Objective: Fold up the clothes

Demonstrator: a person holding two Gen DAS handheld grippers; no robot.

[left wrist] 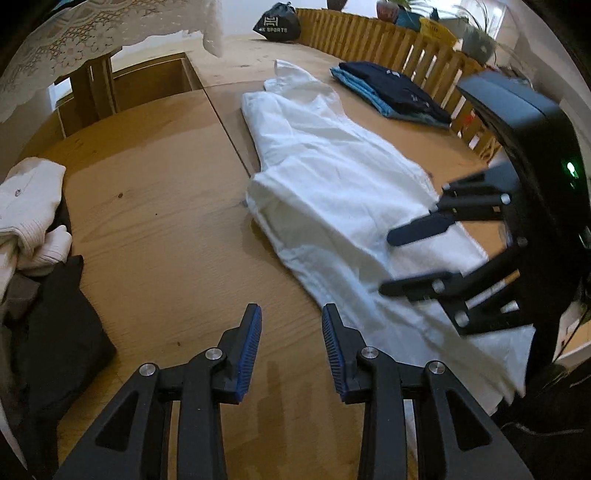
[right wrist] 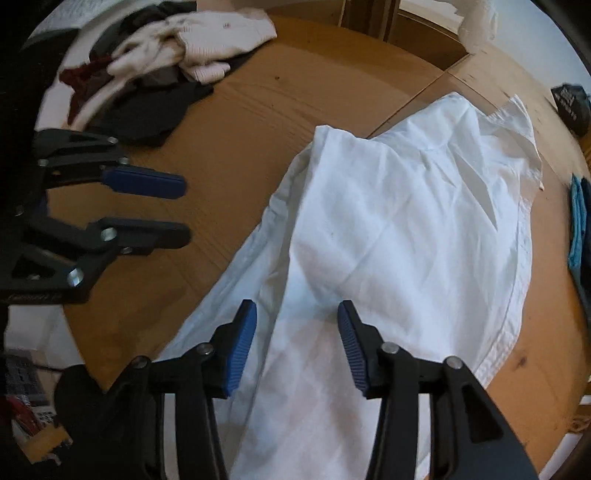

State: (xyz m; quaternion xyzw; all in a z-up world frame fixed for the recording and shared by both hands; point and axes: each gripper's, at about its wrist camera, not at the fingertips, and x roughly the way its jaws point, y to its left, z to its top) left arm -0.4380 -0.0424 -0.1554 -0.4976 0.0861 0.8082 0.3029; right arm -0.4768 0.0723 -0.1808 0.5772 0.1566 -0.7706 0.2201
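A white shirt (left wrist: 332,184) lies lengthwise on the wooden table (left wrist: 155,221), partly folded along its length, collar at the far end. My left gripper (left wrist: 291,317) hovers open over bare wood just left of the shirt's near edge, nothing between its blue pads. My right gripper (left wrist: 388,260) reaches in from the right, open above the shirt's lower part. In the right wrist view the right gripper (right wrist: 297,314) is open over the white shirt (right wrist: 406,229), and the left gripper (right wrist: 184,208) stands open at the left above the table.
A heap of unfolded clothes (right wrist: 155,66), white, dark and red, sits at the table's left side. Folded dark and blue garments (left wrist: 395,92) are stacked at the far right near a wooden fence (left wrist: 388,40). A black sports bag (left wrist: 277,24) is at the far end.
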